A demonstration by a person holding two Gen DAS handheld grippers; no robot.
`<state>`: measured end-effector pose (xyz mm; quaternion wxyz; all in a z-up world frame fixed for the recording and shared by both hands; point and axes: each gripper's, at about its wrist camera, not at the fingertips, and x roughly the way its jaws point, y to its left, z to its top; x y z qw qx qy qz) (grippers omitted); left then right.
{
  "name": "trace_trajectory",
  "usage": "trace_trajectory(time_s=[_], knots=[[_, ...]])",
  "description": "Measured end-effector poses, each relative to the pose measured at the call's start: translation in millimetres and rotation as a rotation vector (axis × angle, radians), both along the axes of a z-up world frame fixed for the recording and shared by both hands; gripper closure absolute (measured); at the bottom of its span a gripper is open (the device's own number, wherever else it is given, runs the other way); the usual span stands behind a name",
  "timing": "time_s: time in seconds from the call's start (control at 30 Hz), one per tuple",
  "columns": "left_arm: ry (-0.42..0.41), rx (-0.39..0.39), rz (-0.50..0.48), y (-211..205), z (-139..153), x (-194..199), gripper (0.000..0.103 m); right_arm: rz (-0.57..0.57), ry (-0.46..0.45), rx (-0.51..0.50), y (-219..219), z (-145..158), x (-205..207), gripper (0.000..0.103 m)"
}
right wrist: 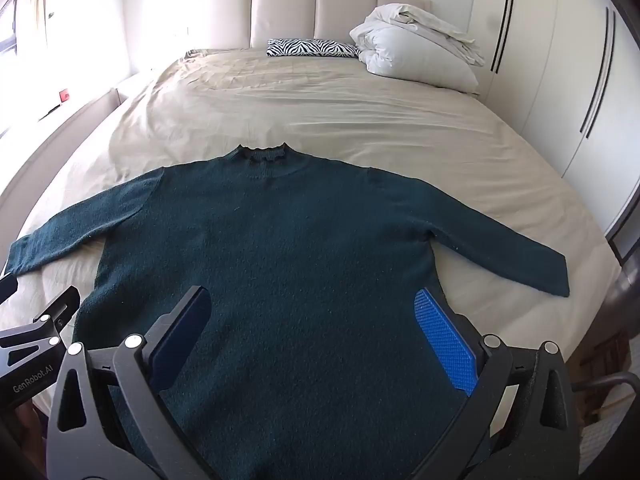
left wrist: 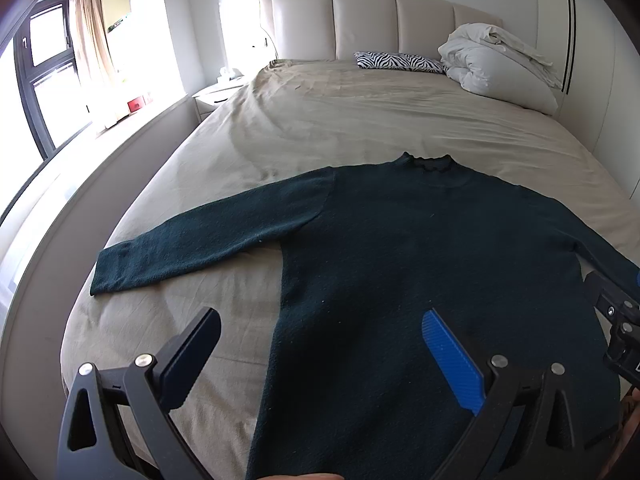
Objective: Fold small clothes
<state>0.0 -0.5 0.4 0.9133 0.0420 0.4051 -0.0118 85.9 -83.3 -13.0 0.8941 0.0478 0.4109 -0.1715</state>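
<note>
**One sweater flat on the bed, two claws spread above its hem**

One dark teal sweater (right wrist: 288,240), laid flat and front-up on the beige bed (right wrist: 320,108), collar toward 12 o'clock, hem toward 6 o'clock. Two sleeves, both stretched outward: one reaching toward 9 o'clock (left wrist: 200,236), the other toward 3 o'clock (right wrist: 500,248), each cuff resting on the sheet.

Two claws, both spread wide and pinching nothing. Left claw (left wrist: 320,356) hovering at 6 o'clock of the left wrist view, its dark finger over bare sheet just beside the sweater's side edge, its blue-padded finger (left wrist: 452,360) over the knit. Right claw (right wrist: 312,340) hovering above the lower body of the sweater, blue pad near the 3 o'clock side seam. Contact with the fabric impossible to tell for either.

Farther up the bed, toward 12 o'clock: one zebra-print pillow (right wrist: 312,48), one rumpled white duvet bundle (right wrist: 416,48) at about 1 o'clock, one padded headboard (right wrist: 316,8) with several vertical panels. At 9 o'clock, one nightstand (left wrist: 216,96) beside one dark-framed window (left wrist: 44,76) with one curtain (left wrist: 90,36). At 3 o'clock, white wardrobe doors (right wrist: 560,60).
</note>
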Motion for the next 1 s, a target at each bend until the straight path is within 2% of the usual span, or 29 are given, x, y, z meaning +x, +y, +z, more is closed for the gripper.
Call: trace_trajectory(time_s=[1.0], knots=[[0.006, 0.000, 0.001, 0, -6, 0, 0.000, 0.005, 0.009, 0.002, 7, -14, 0, 0.000]])
